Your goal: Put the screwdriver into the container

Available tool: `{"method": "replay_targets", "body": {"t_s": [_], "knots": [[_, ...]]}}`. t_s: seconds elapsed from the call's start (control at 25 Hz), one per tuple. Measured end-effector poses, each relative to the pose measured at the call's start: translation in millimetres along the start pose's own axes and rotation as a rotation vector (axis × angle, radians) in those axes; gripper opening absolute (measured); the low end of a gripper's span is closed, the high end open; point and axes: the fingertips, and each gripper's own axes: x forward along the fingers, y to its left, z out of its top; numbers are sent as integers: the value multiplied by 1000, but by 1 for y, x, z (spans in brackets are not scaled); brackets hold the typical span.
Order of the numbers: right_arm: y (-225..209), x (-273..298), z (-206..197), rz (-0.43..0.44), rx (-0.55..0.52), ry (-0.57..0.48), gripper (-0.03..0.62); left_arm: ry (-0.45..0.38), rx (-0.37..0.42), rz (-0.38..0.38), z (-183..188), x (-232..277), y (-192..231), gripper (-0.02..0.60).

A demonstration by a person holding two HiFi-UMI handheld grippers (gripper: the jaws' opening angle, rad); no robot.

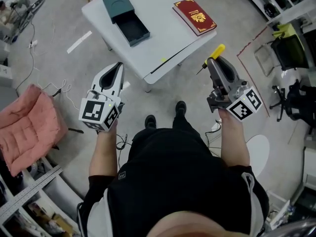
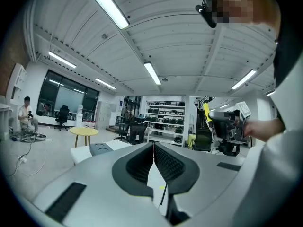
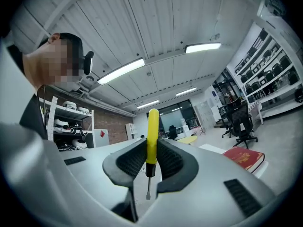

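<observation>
Sitting clamped between right fingers [image 3: 129,161]: screwdriver [image 3: 152,136]

— Where is the dark teal drawer box [image 1: 125,17]?
— Upper middle, on the white square table [image 1: 163,41], left of the red hardcover book [image 1: 194,16].
— The grippers?
— Below the table: left gripper [image 1: 117,68] left of centre, right gripper [image 1: 212,65] right, yellow-handled screwdriver [image 1: 216,52] between its jaws.

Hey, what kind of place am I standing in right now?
Probably a lab or workshop rather than a home: storage racks stacked with gear, office chairs on an open grey floor, and long strip lights overhead.
</observation>
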Motion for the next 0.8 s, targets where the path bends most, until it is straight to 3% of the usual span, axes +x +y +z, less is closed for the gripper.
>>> {"method": "replay_targets", "body": {"t_s": [0.12,0.36,0.8], "knots": [[-18,8,1,34,19,-3,80,14,-2,37,-2,9,1,18],[-59,17,16,95,-56,27,80,16,11,125,8,35,-7,18],[-181,4,71,229,19,2,80,32,56,306,41,119,-55,18]]}}
